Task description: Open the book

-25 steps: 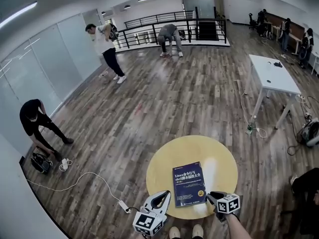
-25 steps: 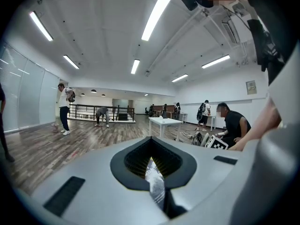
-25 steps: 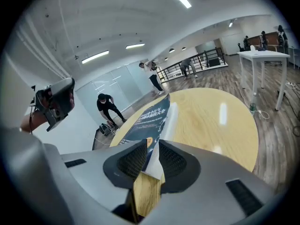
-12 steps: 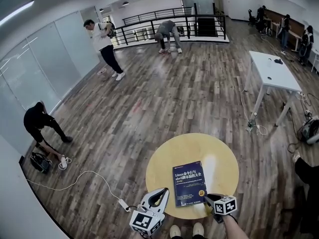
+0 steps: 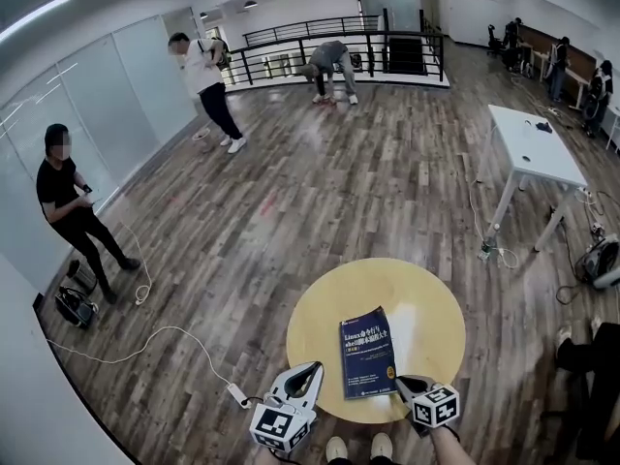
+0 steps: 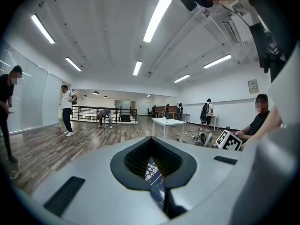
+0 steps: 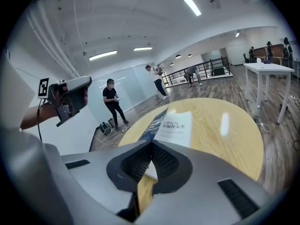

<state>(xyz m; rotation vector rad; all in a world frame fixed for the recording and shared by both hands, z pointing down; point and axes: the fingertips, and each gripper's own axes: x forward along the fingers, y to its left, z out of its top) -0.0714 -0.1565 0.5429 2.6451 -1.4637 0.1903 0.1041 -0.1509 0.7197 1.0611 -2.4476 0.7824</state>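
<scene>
A closed blue book point(image 5: 367, 352) with white title print lies on the round yellow table point(image 5: 426, 308), near its front edge. My left gripper point(image 5: 316, 367) hovers off the table's front left rim, jaws together, a little left of the book's lower corner. My right gripper point(image 5: 400, 384) sits shut just right of the book's lower right corner. In the left gripper view the gripper point(image 6: 151, 139) holds nothing, and a strip of the book point(image 6: 153, 175) shows through the gap behind the tips. The right gripper point(image 7: 151, 143) points at the book point(image 7: 171, 123) lying on the table point(image 7: 225, 125).
The person's shoes point(image 5: 351, 449) stand below the table edge. A white cable with a power strip point(image 5: 237, 393) lies on the wooden floor to the left. A white table point(image 5: 531, 148) stands far right. A person in black point(image 5: 68, 211) stands at the left wall; others are far back.
Both grippers sit a little lower in the head view, the right one slightly nearer the book's corner. The book still lies closed. The person in black at the left has stood up.
</scene>
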